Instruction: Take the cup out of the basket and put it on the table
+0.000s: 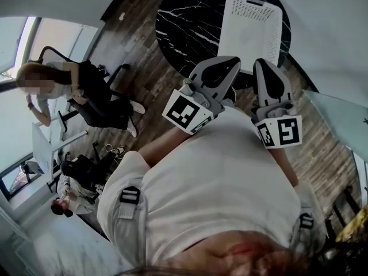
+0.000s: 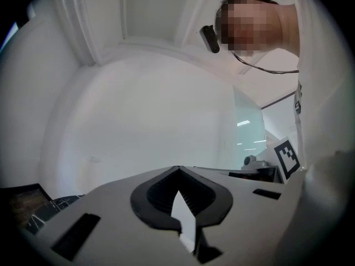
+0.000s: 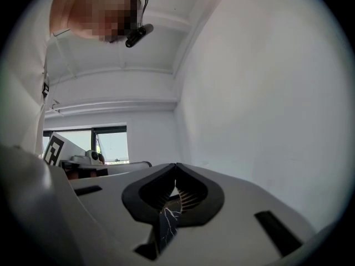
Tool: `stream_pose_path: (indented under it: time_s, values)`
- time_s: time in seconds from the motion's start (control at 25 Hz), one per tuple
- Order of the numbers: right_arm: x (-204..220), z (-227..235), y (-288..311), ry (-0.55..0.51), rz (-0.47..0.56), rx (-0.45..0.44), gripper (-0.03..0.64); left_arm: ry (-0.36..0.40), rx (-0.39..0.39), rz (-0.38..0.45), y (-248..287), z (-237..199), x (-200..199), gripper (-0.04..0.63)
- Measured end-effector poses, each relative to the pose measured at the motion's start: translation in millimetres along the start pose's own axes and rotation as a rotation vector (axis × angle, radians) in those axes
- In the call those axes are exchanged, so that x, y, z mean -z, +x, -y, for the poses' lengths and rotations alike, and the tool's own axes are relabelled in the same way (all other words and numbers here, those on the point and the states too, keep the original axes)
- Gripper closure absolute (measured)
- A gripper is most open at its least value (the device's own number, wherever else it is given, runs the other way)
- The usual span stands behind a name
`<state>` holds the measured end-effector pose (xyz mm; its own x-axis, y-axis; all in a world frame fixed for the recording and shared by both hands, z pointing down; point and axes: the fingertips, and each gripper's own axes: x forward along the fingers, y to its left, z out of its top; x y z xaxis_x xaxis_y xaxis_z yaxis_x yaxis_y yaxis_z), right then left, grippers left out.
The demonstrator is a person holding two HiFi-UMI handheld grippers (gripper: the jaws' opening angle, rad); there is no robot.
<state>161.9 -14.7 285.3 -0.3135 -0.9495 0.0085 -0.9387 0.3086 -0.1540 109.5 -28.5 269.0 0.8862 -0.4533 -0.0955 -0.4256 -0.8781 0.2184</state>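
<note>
The cup cannot be made out in any view; the white perforated plastic basket [image 1: 251, 30] that should hold it shows only its flat holed face in the head view, and its inside is hidden. The basket rests on the round black desk with white marble veining [image 1: 190, 27], toward that desk's right side. Nearer the person than the basket, both tools are held up close to the chest of a white shirt [image 1: 218, 183]. The grey left gripper [image 1: 227, 65] sits below and to the left of the basket. In its own view the left gripper [image 2: 177, 169] has its dark-padded jaws drawn together at the tips, with nothing between them, only pale wall and ceiling beyond. The grey right gripper [image 1: 265, 68] sits directly below the basket. In its own view the right gripper [image 3: 176, 165] likewise has its jaw tips meeting and grips nothing. Each carries a white cube with black square markers, the left one [image 1: 187, 112] and the right one [image 1: 280, 132], both on the near side of the basket. Well to the left of the basket, across the brown wood-plank floor [image 1: 138, 33], a person in dark clothes [image 1: 95, 91] sits on a chair, and another person [image 1: 75, 183] is lower down in the picture.
</note>
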Motion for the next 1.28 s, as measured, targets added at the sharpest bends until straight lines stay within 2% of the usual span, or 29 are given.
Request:
stream_pose_path:
  time_s: [0.52,0.84,1.0,1.28]
  values:
    - [33,13,-2,0.042,-0.073,0.010,0.609,-0.058,-0.003,-0.079,10,-6,37,0.589]
    - [67,52,10,-0.035,-0.172,0.021,0.609,-0.073,-0.011,-0.158,10,-28,73,0.589]
    - [83,59,24,-0.089,-0.205,-0.012,0.609,-0.083,-0.001,-0.193,20,-42,90,0.589]
    - [119,69,53,-0.183,-0.320,-0.059,0.609,-0.053,0.014,-0.259,38,-61,126,0.589]
